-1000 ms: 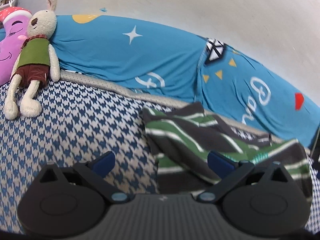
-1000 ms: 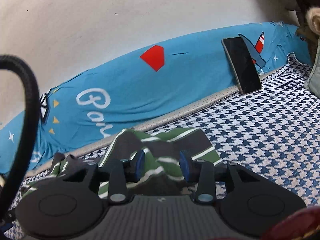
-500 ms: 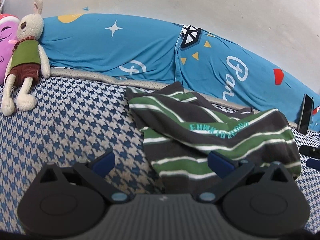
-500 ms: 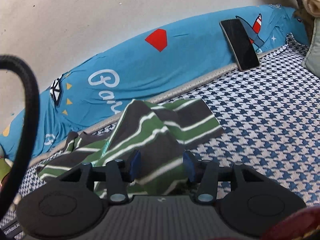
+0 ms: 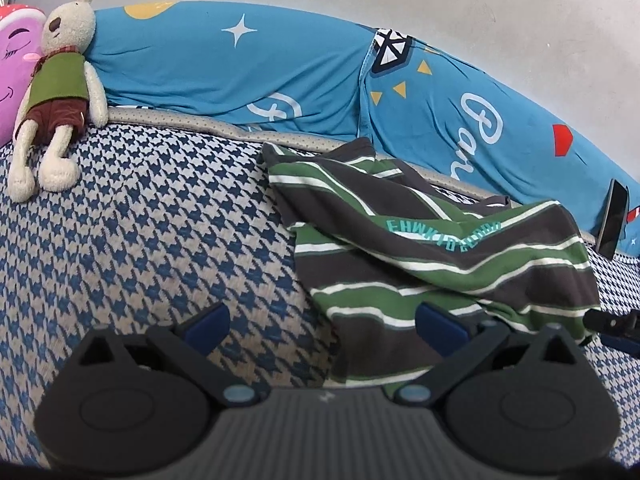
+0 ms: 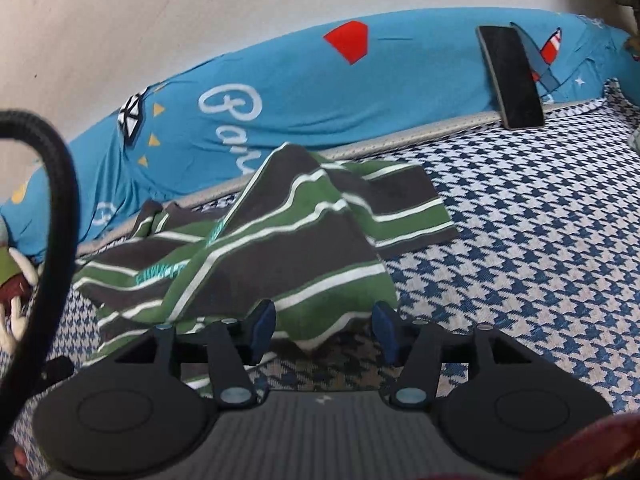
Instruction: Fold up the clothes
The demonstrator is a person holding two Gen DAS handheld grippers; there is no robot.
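Striped shirt point(image 5: 420, 248): dark grey with green bands and thin white lines, teal lettering across one fold. Lies crumpled and partly folded over itself on the houndstooth bed cover point(image 5: 152, 216), centre to right of the left wrist frame; in the right wrist frame it fills the centre and left, one flap peaked upward, a flat part spread toward the right.

Left gripper point(image 5: 322, 322): lower centre of its frame, jaws spread wide, nothing between them. Its left blue pad sits over bare bed cover, its right blue pad over the near hem of the shirt; whether that pad touches the cloth cannot be told.

Right gripper point(image 6: 324, 326): lower centre of its frame, jaws apart with a clear gap. The shirt's near edge hangs just ahead of and between the pads; no pinch on the cloth is visible. Its dark tip also shows at the right edge of the left wrist frame, beside the shirt.

Blue pillow point(image 5: 280, 80): long, printed with a star, triangles and white script, running along the pale wall across the upper part of both frames.

Phone point(image 6: 512, 76): black, propped against the pillow, upper right of the right wrist frame.

Stuffed rabbit point(image 5: 56, 84): green vest, brown shorts, leaning at upper left of the left wrist frame, beside a pink cushion point(image 5: 12, 64).

Black cable point(image 6: 56, 216): curves down the left edge of the right wrist frame.
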